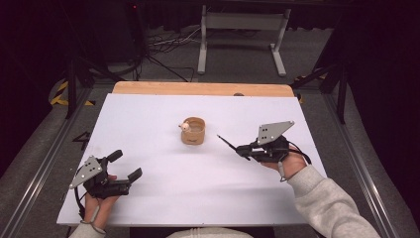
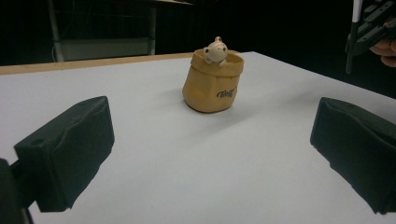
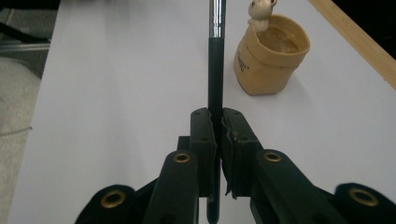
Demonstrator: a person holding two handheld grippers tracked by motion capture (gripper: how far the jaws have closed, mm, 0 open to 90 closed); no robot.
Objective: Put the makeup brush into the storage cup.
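Step in hand, as judged: a thin black pen with a silver metal band (image 3: 215, 70) is being carried toward the small tan, sack-shaped holder with a pale animal figure on its rim (image 1: 192, 131), presumably to be dropped in.

Right gripper (image 1: 241, 148): jaws clamped narrow on the pen, shaft pinched between the pads, as seen in the right gripper view. The pen juts out beyond the jaws, its far tip pointing toward the holder but apart from it. Gripper held above the right half of the tabletop, nearer the right edge than the holder is.

Left gripper (image 1: 126, 166): jaws wide, nothing between them; set near the front left corner of the white tabletop (image 1: 148, 124). Its pads (image 2: 70, 149) frame the holder from a distance.

Holder: upright, about mid-tabletop, somewhat toward the far edge. Mouth open; the interior looks empty in the right gripper view.

Next move, as judged: the pen would need tipping toward vertical and lining up over the mouth before release. The figure (image 3: 259, 13) on the rim takes up part of the opening and could catch the tip; the holder looks light and might tip if nudged.

Around: wooden strip (image 1: 198, 89) along the far edge; metal frame (image 1: 242, 22) and cables on the floor beyond. No other thing lies between pen and holder.
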